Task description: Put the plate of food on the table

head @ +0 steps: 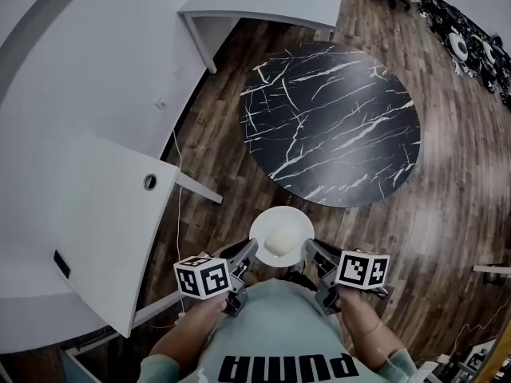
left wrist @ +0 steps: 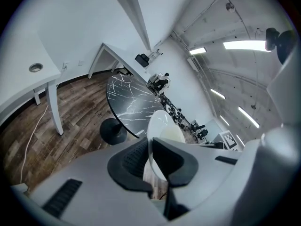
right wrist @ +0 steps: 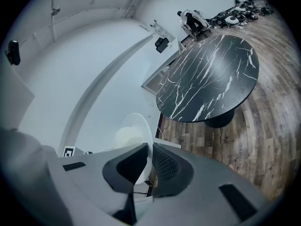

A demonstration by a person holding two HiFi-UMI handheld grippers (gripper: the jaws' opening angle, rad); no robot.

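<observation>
Plate [head: 281, 236] rim hidden inside 2 tongs [head: 249, 251] [head: 310, 250]

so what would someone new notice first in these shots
The white plate with a pale mound of food stands out first, held off the ground by its rim between the left gripper and the right gripper. Just ahead, on the wood floor, stands the round black marble-patterned table.

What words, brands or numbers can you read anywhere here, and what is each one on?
"puma", upside down in the head view, on the person's shirt.
Marker cubes: square patterns only, no letters.
Faint print on the floor, right gripper view: too blurred to read.
No text on the plate or the table.
</observation>
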